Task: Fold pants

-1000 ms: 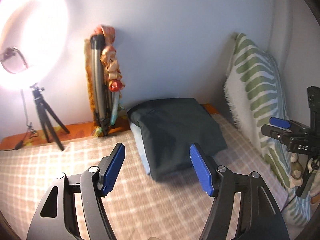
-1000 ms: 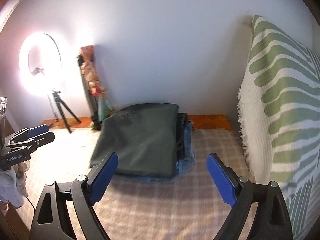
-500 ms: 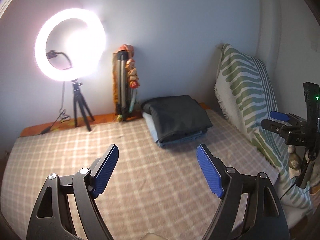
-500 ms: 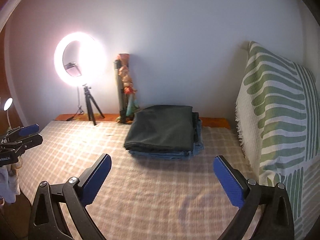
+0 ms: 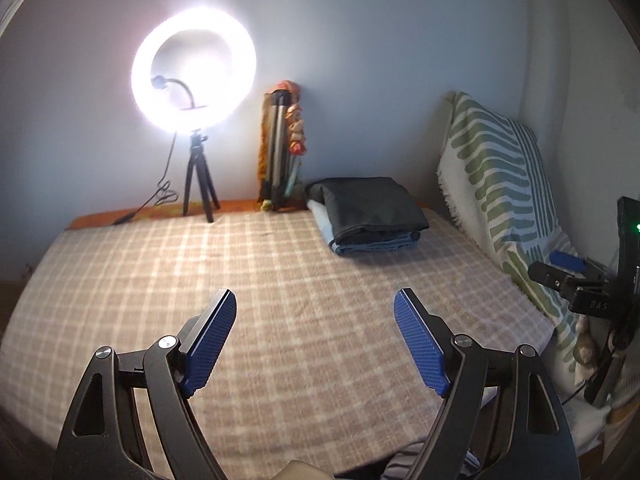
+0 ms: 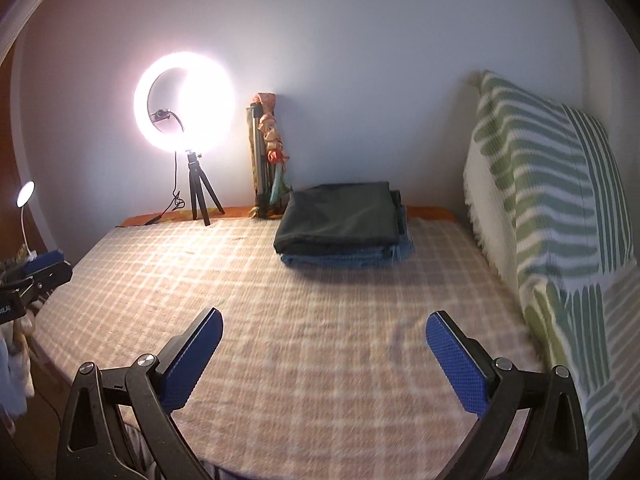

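Folded dark pants (image 5: 368, 210) lie on top of folded blue jeans (image 5: 376, 245) at the far side of the checked bed (image 5: 280, 280), near the wall. The same stack shows in the right wrist view, dark pants (image 6: 340, 214) over jeans (image 6: 348, 260). My left gripper (image 5: 314, 340) is open and empty, well back from the stack above the bed's near part. My right gripper (image 6: 322, 356) is open and empty, also far from the stack. The right gripper shows at the right edge of the left wrist view (image 5: 576, 276); the left one at the left edge of the right wrist view (image 6: 32, 276).
A lit ring light on a small tripod (image 5: 194, 80) stands at the back left. A folded tripod wrapped in cloth (image 5: 282, 152) leans on the wall beside the stack. A green-striped pillow (image 5: 496, 184) stands along the right side. A small lamp (image 6: 25, 194) is at far left.
Both grippers have pulled back from the folded stack toward the near edge of the bed, so the stack looks smaller and farther. Both stay open and empty.
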Available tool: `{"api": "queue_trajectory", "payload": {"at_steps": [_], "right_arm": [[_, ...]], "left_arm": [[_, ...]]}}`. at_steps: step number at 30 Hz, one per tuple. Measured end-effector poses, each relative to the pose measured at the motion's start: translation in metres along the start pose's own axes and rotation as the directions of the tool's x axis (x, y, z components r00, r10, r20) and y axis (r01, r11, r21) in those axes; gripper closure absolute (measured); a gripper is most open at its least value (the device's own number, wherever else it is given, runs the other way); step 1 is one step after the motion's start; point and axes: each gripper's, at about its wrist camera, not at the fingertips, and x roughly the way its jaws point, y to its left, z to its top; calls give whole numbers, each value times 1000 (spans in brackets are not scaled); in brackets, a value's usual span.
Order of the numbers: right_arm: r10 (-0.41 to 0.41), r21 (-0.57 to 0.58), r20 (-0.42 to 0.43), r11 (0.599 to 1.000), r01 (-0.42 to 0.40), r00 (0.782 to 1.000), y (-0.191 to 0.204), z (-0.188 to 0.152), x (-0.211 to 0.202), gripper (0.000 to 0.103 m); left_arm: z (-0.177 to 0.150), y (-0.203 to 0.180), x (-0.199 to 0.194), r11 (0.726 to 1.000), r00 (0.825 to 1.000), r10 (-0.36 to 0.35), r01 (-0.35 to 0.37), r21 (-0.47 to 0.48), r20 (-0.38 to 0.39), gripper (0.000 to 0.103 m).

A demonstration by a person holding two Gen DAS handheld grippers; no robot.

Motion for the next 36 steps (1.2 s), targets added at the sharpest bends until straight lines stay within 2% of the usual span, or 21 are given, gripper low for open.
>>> {"api": "queue_trajectory", "payload": {"at_steps": [5,8,13,23,36], "right_arm": [[-9,32,1,999,9,1000,5,-21,-4,0],[-36,25,4,999,36,999,8,-29,-7,0],[-33,65,-1,997,33,999,5,-38,-10,0],[-45,72,-14,996,46,999,3,-40,-7,0],[-19,67,-17,998,20,1000,1,-36,2,0]], "left_arm": [[-12,3,-7,999,999,50,-50,-18,19,22],[-17,5,-8,998,998,54,-53,-29,14,22],[-24,1,-6,998,998,57,-57,-15,-10,22],[-28,-1,-5,998,998,62,-62,-21,-13,21],[-28,-2,-3,998,998,56,-56,-23,-19,19]]}}
